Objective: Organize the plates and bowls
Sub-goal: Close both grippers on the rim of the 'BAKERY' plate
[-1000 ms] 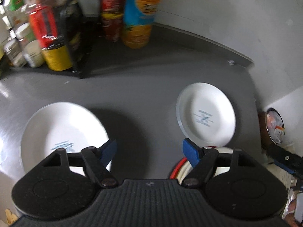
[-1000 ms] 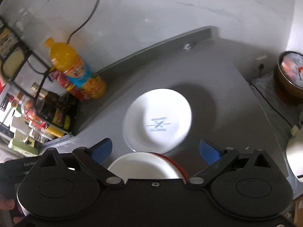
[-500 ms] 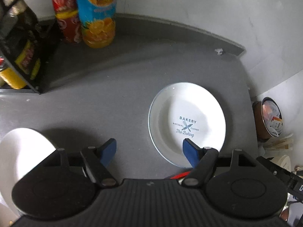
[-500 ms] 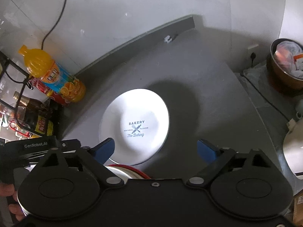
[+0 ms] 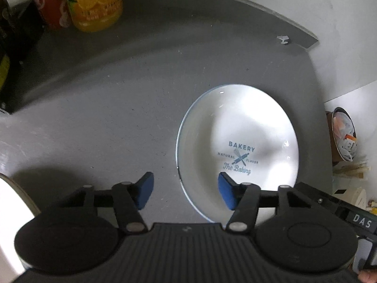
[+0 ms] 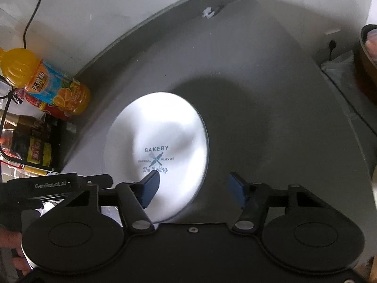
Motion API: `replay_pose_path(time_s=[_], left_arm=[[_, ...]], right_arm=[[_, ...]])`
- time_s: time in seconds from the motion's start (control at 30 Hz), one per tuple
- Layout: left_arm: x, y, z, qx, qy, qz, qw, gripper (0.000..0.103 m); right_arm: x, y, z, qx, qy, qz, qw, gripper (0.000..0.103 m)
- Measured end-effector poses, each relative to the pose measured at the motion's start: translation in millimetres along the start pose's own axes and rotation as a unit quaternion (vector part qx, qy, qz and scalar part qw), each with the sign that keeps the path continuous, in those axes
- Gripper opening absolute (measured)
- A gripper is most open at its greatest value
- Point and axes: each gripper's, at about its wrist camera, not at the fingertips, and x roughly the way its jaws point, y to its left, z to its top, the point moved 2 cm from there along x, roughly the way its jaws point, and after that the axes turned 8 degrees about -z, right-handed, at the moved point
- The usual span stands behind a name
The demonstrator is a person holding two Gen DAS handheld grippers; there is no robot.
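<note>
Left gripper (image 5: 185, 191): wide open, nothing held, blue pads either side of the plate's near-left rim.
Right gripper (image 6: 193, 189): wide open, empty, over the plate's near-right rim.
Plate (image 5: 238, 151): white, "BAKERY" print, flat on the grey counter (image 5: 117, 108).
Left view only: edge of a second white dish (image 5: 10, 214) at far left.
Right view only: wire rack of dark bottles (image 6: 28, 143); cable (image 6: 33, 16) on the wall.
Both views: orange juice bottle (image 5: 94, 2) at the back.

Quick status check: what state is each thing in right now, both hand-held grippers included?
Left hand-held gripper: open, empty, straddling the plate's left rim.
Right hand-held gripper: open, empty, straddling the plate's right rim.
White round plate with blue BAKERY print: flat on the grey counter, face up, empty.
Orange juice bottle: upright, capped.
</note>
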Motion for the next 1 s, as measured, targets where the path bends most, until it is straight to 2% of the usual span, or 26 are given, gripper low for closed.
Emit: replay_pose_path(time_s=[0.17,0.33,0.4,0.5,0.6,0.63,0.7,0.8,1.0], left_arm=[[10.4,6.0,2.6,-0.021,0.007,-0.006,0.9997,0.05],[20.6,13.9,2.1,-0.04,0.014,-0.011,0.999,0.033],[23.9,18.2,0.7,-0.054,0.017,-0.016,0.9983,0.03],[22.8,19.1,1.2,-0.052,0.009,-0.021,0.9984,0.028],[21.0,22.0,0.6,-0.052,0.002,-0.03,0.9982,0.019],[21.5,23.6,0.6,-0.057,0.004,-0.037,0.9977,0.016],[20.6,26.5,0.2,-0.067,0.002,-0.042,0.9969,0.016],[19.3,24.0,-0.8,-0.043,-0.004,-0.042,0.9982,0.016],[14.7,23.3,-0.3,-0.043,-0.007,-0.048,0.9979,0.014]], right_arm=[[15.1,-6.9,6.0,-0.003,0.014,-0.002,1.0,0.053],[27.8,-10.6,2.7,-0.002,0.034,0.008,0.999,0.038],[33.2,-10.0,1.7,-0.002,0.041,0.008,0.999,0.036],[34.5,-8.0,3.0,-0.003,0.036,0.016,0.999,0.033],[37.0,-3.6,5.3,-0.013,0.034,0.021,0.999,0.024],[37.5,-3.0,5.6,-0.012,0.033,0.022,0.999,0.024],[37.4,-5.0,6.9,0.0,0.031,0.025,0.999,0.023],[37.4,-14.8,6.7,0.027,0.029,0.029,0.999,0.012],[31.0,-18.5,1.3,0.027,0.018,0.033,0.999,0.01]])
